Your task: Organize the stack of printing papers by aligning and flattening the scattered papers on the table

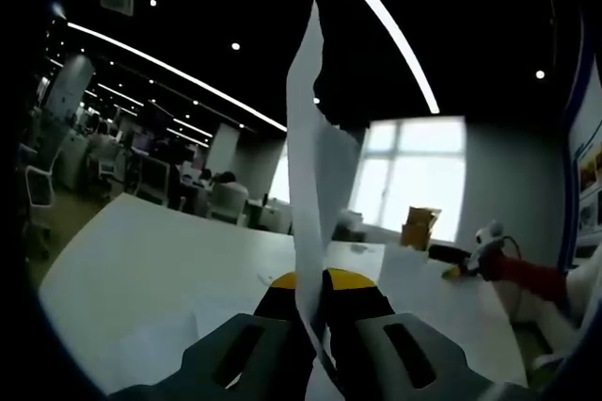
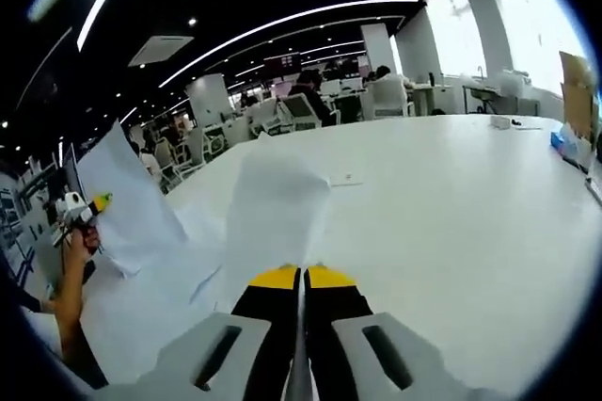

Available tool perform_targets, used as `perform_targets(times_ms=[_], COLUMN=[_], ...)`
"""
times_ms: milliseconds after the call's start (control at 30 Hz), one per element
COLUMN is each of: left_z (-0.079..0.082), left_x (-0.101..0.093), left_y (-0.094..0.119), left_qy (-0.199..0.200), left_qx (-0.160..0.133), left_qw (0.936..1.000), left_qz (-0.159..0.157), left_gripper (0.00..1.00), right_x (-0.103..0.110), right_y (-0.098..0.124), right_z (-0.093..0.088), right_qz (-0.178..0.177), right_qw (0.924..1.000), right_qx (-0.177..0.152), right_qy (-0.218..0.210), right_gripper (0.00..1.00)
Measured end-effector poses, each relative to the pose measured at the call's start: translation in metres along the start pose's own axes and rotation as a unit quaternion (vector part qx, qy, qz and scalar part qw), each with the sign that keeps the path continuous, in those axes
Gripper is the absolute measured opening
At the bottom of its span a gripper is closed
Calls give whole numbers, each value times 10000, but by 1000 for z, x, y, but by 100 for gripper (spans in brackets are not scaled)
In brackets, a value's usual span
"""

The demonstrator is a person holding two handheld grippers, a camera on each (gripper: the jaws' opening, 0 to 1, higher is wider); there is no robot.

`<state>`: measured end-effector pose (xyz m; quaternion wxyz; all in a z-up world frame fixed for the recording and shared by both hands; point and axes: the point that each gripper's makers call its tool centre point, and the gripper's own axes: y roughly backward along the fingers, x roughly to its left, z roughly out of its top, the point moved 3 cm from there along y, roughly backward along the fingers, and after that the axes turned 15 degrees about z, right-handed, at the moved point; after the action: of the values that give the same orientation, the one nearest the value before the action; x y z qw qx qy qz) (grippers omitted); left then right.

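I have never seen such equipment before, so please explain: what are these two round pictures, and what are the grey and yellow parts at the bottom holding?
There is no robot here. A person holds a two-jaw gripper in each hand, and a fisheye camera rides on each gripper.

In the left gripper view, the left gripper is shut on a sheet of paper that stands up edge-on. In the right gripper view, the right gripper is shut on another sheet, which curls forward.

Both work over a white table in an office. More loose papers lie on it, and the left gripper appears at that view's left edge.
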<state>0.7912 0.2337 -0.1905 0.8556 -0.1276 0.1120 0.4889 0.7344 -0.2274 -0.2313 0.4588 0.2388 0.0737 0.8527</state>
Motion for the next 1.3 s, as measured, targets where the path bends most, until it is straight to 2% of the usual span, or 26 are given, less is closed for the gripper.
perform_targets(times_ms=[600, 1033, 1300], left_z=[0, 1, 3], left_x=[1, 3, 4], left_y=[0, -1, 1], left_qy=[-25, 15, 18], left_qx=[-4, -8, -54], left_qw=[10000, 10000, 9999], left_qz=[37, 69, 114], left_gripper=[6, 6, 6], right_x=[36, 52, 59], right_y=[1, -2, -2], right_z=[21, 23, 33], right_qz=[302, 509, 631], right_qw=[9990, 9983, 9975], right_qx=[-98, -120, -155], right_qy=[318, 261, 260], right_gripper=[0, 0, 0])
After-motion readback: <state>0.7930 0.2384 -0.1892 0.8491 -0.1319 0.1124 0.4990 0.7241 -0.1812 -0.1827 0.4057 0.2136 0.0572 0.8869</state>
